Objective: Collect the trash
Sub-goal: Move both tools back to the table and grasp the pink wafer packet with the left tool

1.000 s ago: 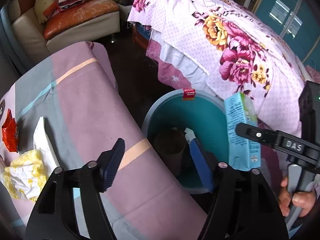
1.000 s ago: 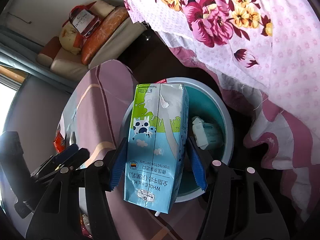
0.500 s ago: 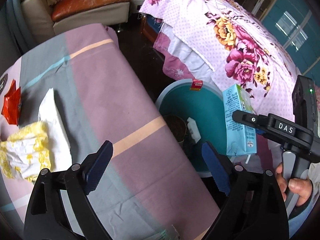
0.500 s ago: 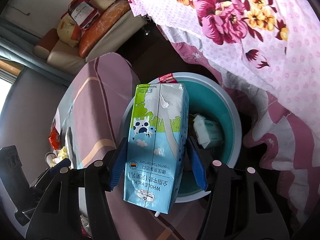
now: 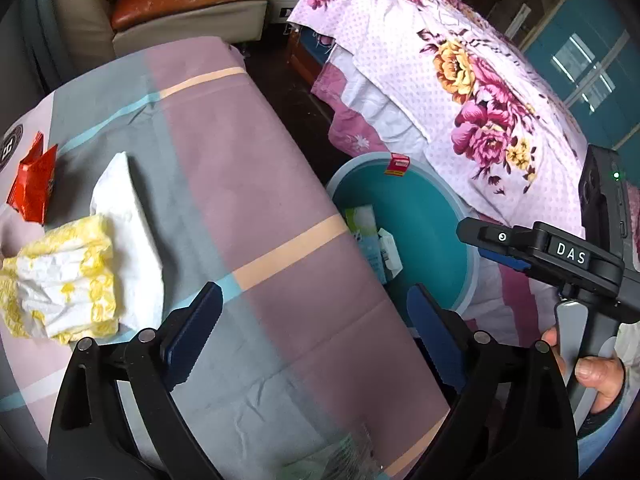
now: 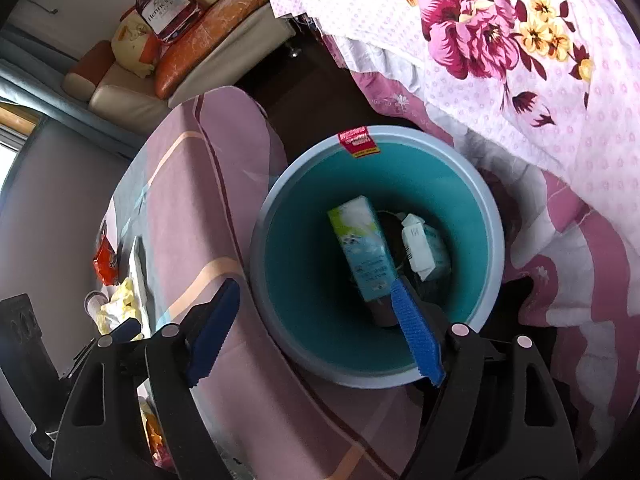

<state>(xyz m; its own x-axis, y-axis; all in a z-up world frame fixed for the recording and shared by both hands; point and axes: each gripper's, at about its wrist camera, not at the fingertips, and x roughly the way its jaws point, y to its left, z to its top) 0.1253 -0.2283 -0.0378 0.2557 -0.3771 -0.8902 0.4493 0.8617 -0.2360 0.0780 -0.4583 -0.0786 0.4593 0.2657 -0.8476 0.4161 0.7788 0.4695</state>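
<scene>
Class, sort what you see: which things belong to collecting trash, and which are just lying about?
Job: teal bin, milk carton and small carton inside it, crumpled yellow tissue, red wrapper.

Lying about: floral bedspread, sofa, bottle-print cushion.

Black grippers, ribbed blue fingers [image 5: 192,332], "DAS" label

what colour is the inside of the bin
Teal inside the bin, with a pale blue-grey rim; the right wrist view shows it best.

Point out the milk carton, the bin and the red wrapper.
milk carton [image 6: 362,252]: right wrist view, printed front face.
bin [image 6: 304,280]: right wrist view, inner teal wall.
red wrapper [image 5: 32,184]: left wrist view, middle.
</scene>
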